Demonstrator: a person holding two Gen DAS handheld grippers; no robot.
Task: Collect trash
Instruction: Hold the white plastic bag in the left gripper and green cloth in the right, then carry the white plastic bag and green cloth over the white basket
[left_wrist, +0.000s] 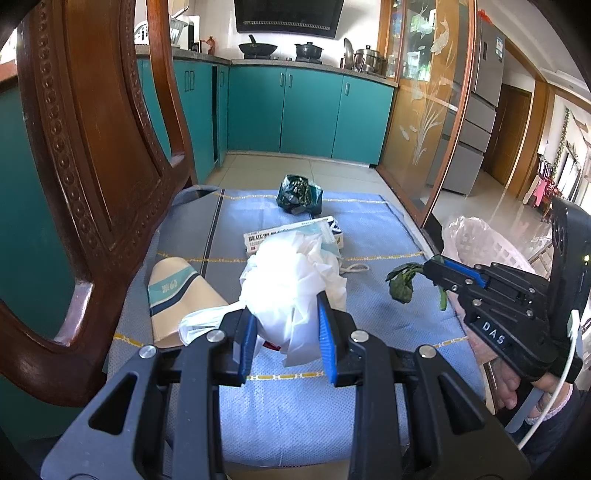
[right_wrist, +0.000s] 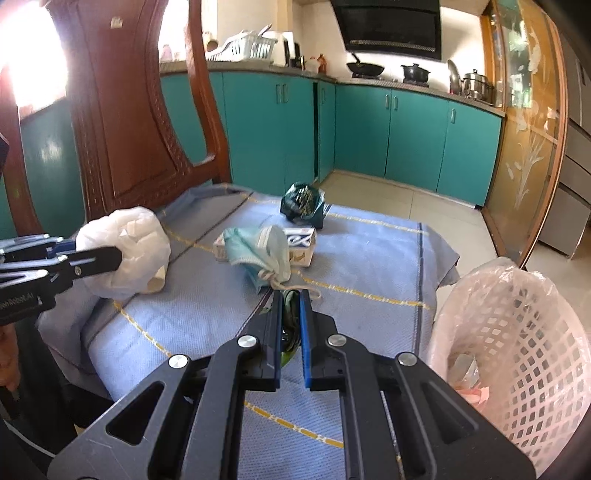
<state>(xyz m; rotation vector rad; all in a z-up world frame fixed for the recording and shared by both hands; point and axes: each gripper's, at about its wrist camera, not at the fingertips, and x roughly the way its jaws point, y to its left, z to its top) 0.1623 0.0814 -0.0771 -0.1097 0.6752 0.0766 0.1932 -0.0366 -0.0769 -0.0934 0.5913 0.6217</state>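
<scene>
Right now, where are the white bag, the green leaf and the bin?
white bag (left_wrist: 291, 273), left wrist view, crumpled middle
green leaf (left_wrist: 400, 282), left wrist view, hanging blade
bin (right_wrist: 517, 332), right wrist view, lattice wall

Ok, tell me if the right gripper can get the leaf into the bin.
Probably yes: the right gripper grips the leaf, and the bin stands open just beside it, nothing between.

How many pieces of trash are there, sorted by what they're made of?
Plastic, 2: white plastic bag, dark green wrapper
Paper or card, 2: paper cup, small box
Cloth, 1: face mask
Plant, 1: green leaf
Total: 6
</scene>
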